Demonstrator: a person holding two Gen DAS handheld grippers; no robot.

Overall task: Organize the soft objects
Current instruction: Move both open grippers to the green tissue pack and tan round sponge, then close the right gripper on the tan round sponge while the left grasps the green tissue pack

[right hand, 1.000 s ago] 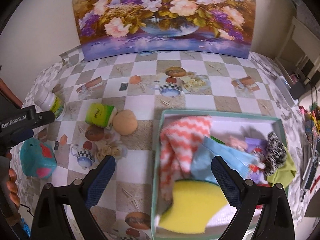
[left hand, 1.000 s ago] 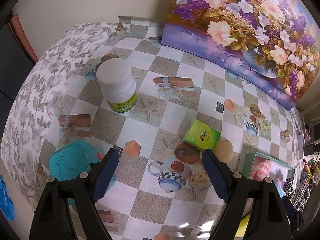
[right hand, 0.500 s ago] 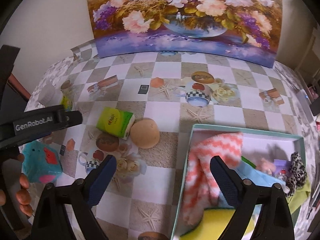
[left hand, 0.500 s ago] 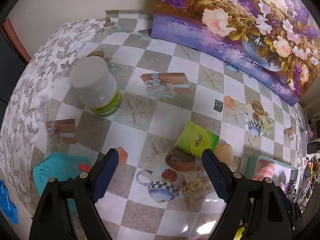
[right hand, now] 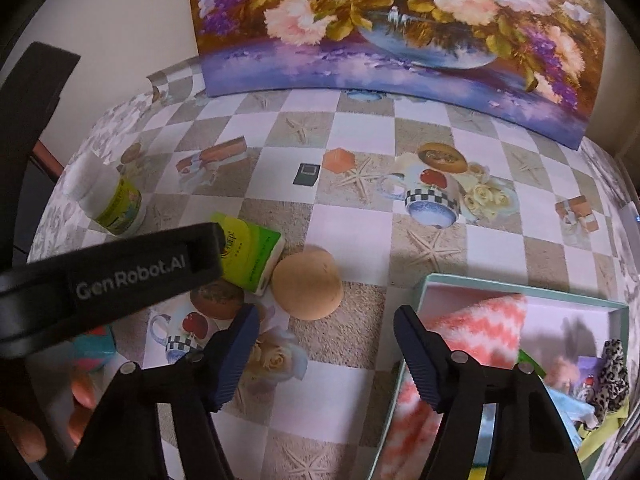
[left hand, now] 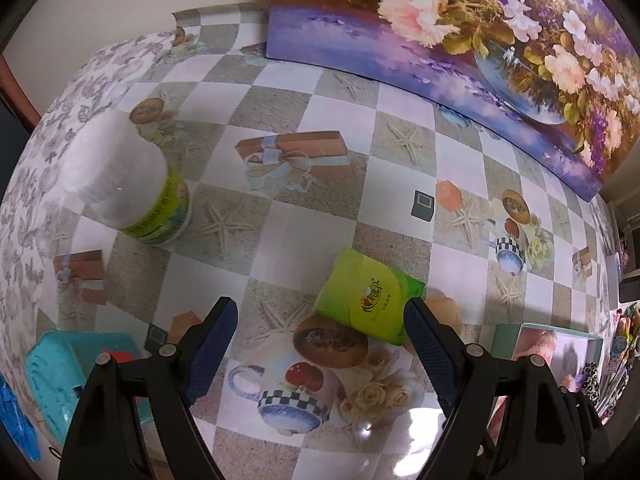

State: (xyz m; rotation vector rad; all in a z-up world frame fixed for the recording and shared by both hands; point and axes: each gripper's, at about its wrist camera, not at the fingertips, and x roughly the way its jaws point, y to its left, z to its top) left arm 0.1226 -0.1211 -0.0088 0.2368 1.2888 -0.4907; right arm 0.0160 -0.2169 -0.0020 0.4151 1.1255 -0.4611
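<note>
A green tissue pack point(left hand: 368, 296) lies on the checkered tablecloth, just beyond and between the fingertips of my left gripper point(left hand: 318, 312), which stands open and holds nothing. A round tan sponge point(right hand: 306, 288) lies next to the green tissue pack point(right hand: 252, 256). My right gripper point(right hand: 326, 316) hovers just short of the sponge. Its jaws are closing, with nothing pressed between them. The left gripper's black body point(right hand: 120, 276) crosses the right wrist view and covers part of the pack. In the left wrist view the sponge point(left hand: 444, 308) is half hidden behind a finger.
A teal-rimmed box point(right hand: 520, 288) at the right holds a coral zigzag towel point(right hand: 472, 324) and other soft items. A white bottle point(left hand: 124, 184) stands at the left. A teal toy point(left hand: 60, 368) lies near the left edge. A flower painting point(right hand: 400, 20) leans against the back wall.
Both grippers have come lower and closer to the tissue pack and the sponge. The right view has swung left from the box to the sponge, and the right jaws have narrowed.
</note>
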